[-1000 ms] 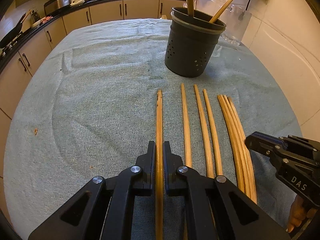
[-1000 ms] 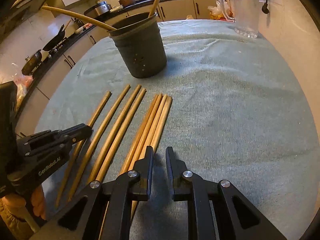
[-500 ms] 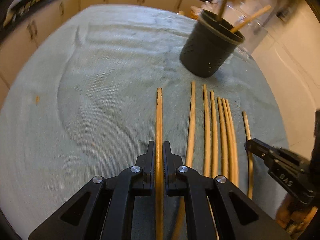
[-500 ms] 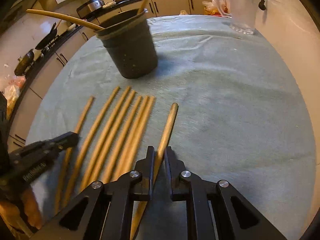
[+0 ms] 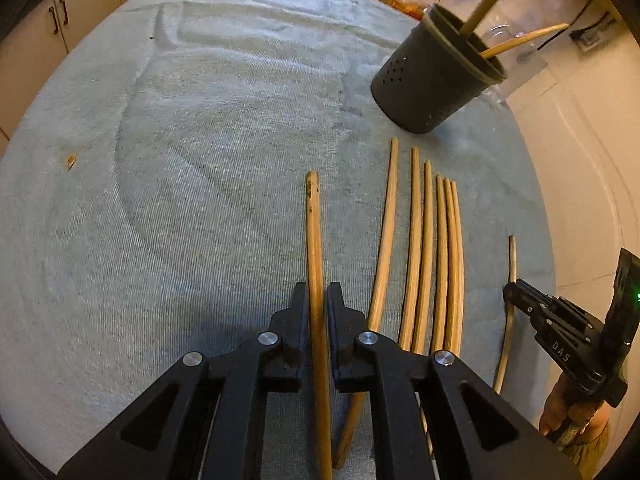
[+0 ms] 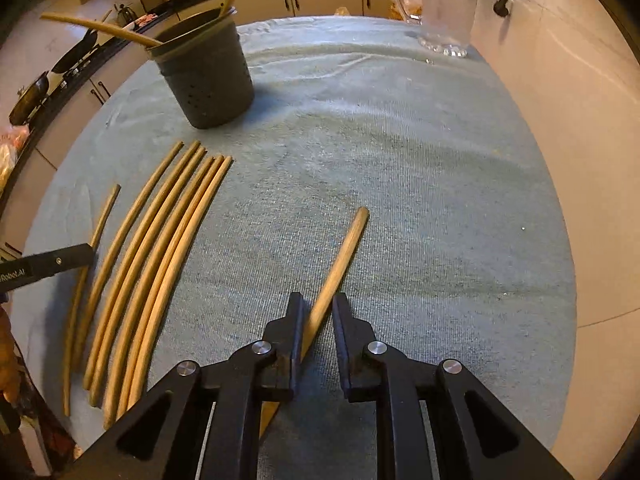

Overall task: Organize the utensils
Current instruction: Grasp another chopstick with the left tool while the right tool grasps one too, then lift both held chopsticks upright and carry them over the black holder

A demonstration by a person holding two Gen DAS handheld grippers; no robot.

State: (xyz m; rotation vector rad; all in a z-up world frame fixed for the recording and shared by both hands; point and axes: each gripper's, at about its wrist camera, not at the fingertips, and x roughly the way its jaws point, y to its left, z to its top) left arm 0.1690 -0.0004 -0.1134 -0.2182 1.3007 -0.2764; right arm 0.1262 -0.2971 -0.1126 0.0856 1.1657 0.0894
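My left gripper [image 5: 318, 300] is shut on a wooden chopstick [image 5: 314, 232] that points forward over the green cloth. My right gripper [image 6: 317, 308] is shut on another wooden chopstick [image 6: 342, 252], which angles up to the right, lifted clear of the row. Several chopsticks [image 5: 424, 248] lie side by side on the cloth between the two grippers; they also show in the right wrist view [image 6: 160, 248]. A dark perforated utensil holder [image 5: 434, 80] stands beyond them with two chopsticks in it; it also shows in the right wrist view [image 6: 204, 76].
A clear glass jug [image 6: 444, 8] stands at the far right corner of the table by the wall. Kitchen cabinets and a counter with pans run along the far and left sides. The green cloth [image 6: 400, 160] covers the whole table.
Both grippers have risen and drawn apart with a chopstick each. The right gripper closed on one from the right end of the row and carried it off to the right.
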